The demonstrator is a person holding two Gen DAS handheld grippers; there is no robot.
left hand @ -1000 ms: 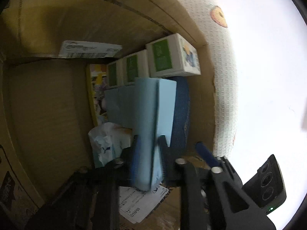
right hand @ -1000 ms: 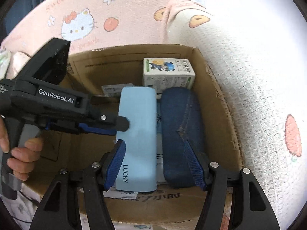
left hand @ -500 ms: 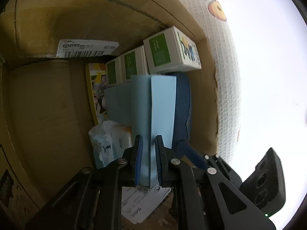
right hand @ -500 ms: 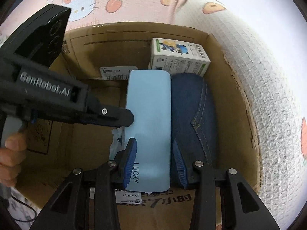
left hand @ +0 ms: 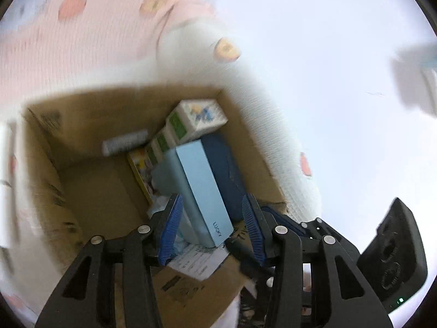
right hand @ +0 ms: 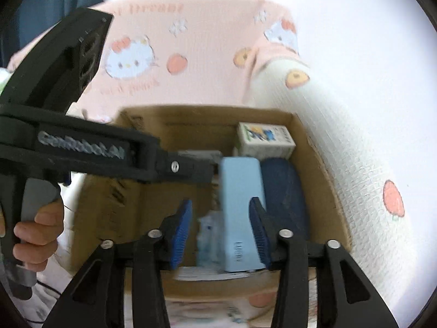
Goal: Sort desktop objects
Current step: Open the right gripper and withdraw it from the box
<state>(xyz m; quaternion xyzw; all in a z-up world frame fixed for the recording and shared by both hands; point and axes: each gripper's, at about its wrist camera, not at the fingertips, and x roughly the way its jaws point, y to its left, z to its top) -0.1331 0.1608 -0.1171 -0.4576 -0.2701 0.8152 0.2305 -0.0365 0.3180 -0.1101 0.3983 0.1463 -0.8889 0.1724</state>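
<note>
surface: pink cartoon-cat blanket [right hand: 191, 63] | beside it: cream waffle-weave cloth [right hand: 341, 150] (fruit print) | light: bright, overexposed right

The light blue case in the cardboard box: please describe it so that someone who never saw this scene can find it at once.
Look inside the open cardboard box that sits on the cartoon-print cloth. Along its right side, in front of a small white and green carton, two long cases stand on edge side by side. The light blue case is the left one, smooth and pale with "LUCKY" on its near end, unlike the dark denim case beside it.
</note>
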